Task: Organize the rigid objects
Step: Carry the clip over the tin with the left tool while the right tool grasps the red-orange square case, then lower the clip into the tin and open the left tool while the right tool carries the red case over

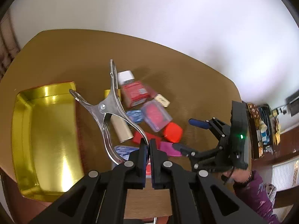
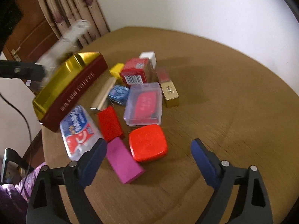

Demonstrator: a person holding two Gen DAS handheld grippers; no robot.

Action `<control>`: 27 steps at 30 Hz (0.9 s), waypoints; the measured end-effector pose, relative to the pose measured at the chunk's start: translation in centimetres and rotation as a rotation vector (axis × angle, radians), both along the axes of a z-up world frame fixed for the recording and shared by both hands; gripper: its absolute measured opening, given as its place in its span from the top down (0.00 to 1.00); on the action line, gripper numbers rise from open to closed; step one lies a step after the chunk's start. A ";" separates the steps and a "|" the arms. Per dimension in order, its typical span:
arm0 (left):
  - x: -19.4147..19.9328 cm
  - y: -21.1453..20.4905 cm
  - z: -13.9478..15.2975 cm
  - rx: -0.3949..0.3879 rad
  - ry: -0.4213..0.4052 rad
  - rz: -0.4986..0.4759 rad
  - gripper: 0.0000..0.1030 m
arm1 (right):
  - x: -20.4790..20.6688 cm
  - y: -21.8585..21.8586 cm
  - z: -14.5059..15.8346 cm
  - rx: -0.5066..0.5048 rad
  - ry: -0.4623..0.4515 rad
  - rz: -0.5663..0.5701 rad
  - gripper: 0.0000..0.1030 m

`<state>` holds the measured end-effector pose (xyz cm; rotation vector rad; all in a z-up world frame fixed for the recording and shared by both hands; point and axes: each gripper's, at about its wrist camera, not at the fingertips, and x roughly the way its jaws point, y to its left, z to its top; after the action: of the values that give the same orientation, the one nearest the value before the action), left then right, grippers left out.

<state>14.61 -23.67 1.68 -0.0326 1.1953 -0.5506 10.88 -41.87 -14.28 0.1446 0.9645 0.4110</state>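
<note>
Left gripper [image 1: 149, 145]: fingers clamped on one handle tip of a metal spring clamp [image 1: 108, 112], carried above the worktop [image 2: 224, 93] just beside the gold tin tray [image 1: 46, 130]. Right gripper [image 2: 149, 160]: fingers wide apart, empty, near the pile.

Risk, judged: thin off-centre hold; the clamp may pivot or slip and fall onto the pile.

Count: one clamp, one tray, one red square tin [image 2: 148, 143], one magenta block [image 2: 124, 160], one clear case [image 2: 143, 106].
</note>
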 end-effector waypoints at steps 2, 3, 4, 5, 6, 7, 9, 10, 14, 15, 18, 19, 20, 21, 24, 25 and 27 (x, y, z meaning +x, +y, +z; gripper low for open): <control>0.1 1.8 0.1 0.004 -0.003 0.025 0.98 | 0.5 0.1 -0.5 0.000 0.022 0.009 0.22; 0.1 2.7 0.2 0.008 -0.006 0.039 0.97 | 0.7 0.2 -0.5 0.002 0.029 0.017 0.22; 0.2 3.4 0.2 0.010 -0.006 0.045 0.98 | 0.9 0.3 -0.7 -0.004 0.038 0.028 0.23; 0.3 4.0 0.2 0.012 -0.005 0.052 0.98 | 1.3 0.7 -1.0 -0.015 0.049 0.039 0.26; 0.3 4.8 0.2 0.014 -0.004 0.065 0.98 | 1.6 1.0 -1.2 -0.020 0.061 0.050 0.34; 0.4 5.7 0.1 0.018 -0.003 0.078 0.98 | 1.7 1.1 -1.2 -0.018 0.063 0.057 0.34; 0.6 7.2 -0.1 0.025 -0.004 0.100 0.97 | 2.0 1.1 -1.0 -0.016 0.075 0.070 0.49; 0.7 7.8 -0.3 0.029 -0.004 0.110 0.97 | 2.1 1.0 -0.9 -0.019 0.081 0.065 0.55; 1.1 9.7 -0.8 0.042 0.006 0.151 0.97 | 2.1 1.2 -0.6 -0.056 0.095 0.061 0.55; 1.2 10.2 -0.9 0.043 0.009 0.157 0.97 | 2.0 1.3 -0.6 -0.068 0.094 0.052 0.55; 1.6 11.2 -1.8 0.063 0.002 0.180 0.97 | 1.5 0.8 -0.4 -0.077 0.093 0.024 0.55; 1.8 11.7 -2.0 0.073 0.000 0.187 0.97 | 1.3 0.5 -0.4 -0.079 0.090 0.006 0.55; 2.0 11.9 -2.4 0.077 0.003 0.190 0.97 | 1.1 0.1 -0.5 -0.074 0.092 -0.011 0.55; 2.3 12.3 -2.8 0.081 0.009 0.192 0.97 | 0.9 -0.4 -0.6 -0.062 0.095 -0.024 0.55; 3.3 13.2 -4.1 0.101 0.028 0.206 0.97 | 0.2 -1.8 -0.7 -0.035 0.095 -0.080 0.55; 3.8 13.4 -4.5 0.110 0.030 0.208 0.97 | 0.0 -2.1 -0.7 -0.027 0.098 -0.091 0.55; 4.6 13.8 -5.2 0.132 0.028 0.218 0.97 | -0.6 -2.8 -0.6 -0.020 0.093 -0.121 0.55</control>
<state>19.24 -9.89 -3.49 -0.0577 1.2350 -0.2806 10.30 -44.68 -14.92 0.2047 1.0455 0.2853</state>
